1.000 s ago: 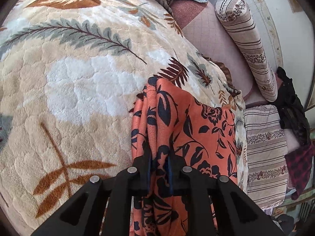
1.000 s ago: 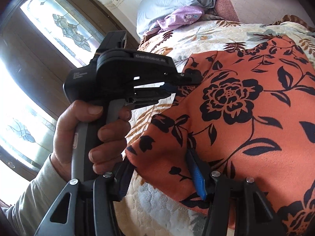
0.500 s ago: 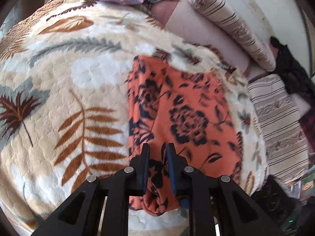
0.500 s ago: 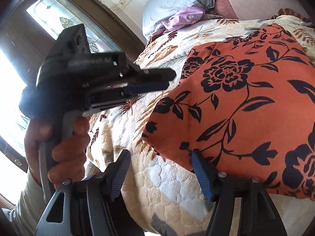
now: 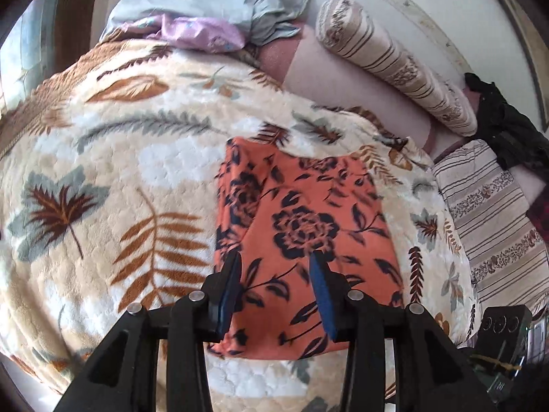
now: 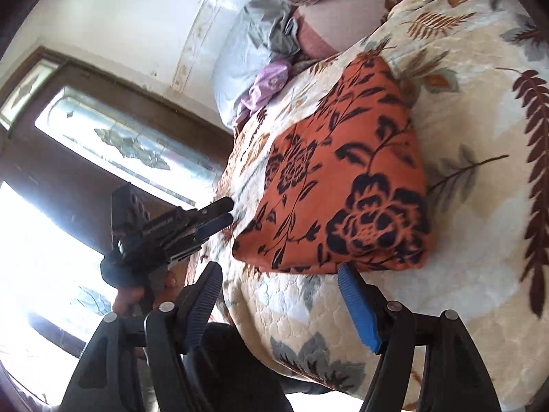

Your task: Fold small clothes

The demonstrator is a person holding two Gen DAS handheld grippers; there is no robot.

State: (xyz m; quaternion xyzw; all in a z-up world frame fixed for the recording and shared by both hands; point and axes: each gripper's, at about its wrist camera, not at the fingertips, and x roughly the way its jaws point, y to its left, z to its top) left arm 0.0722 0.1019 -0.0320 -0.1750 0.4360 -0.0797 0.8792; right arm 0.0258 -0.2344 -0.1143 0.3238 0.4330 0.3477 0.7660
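Lying folded into a rough rectangle on the leaf-print blanket (image 5: 103, 158) of the bed: the orange floral garment (image 5: 302, 226), near the blanket's front edge. Hovering just above its near edge, the left claw (image 5: 274, 292), jaws parted and gripping nothing. Hanging off the garment's corner, the right claw (image 6: 281, 305), spread wide and equally empty (blue pad nearly brushing the fabric, contact hard to confirm). Judging the fold as mostly finished, with 1 tidy-up or 1 further halving probably remaining. For that step: lowering both claws to the same near edge, pinching all layers together rather than only the top 1, lifting evenly, carrying the edge straight across to meet the far edge, then releasing flat to avoid bunching on the plush, grippy pile.
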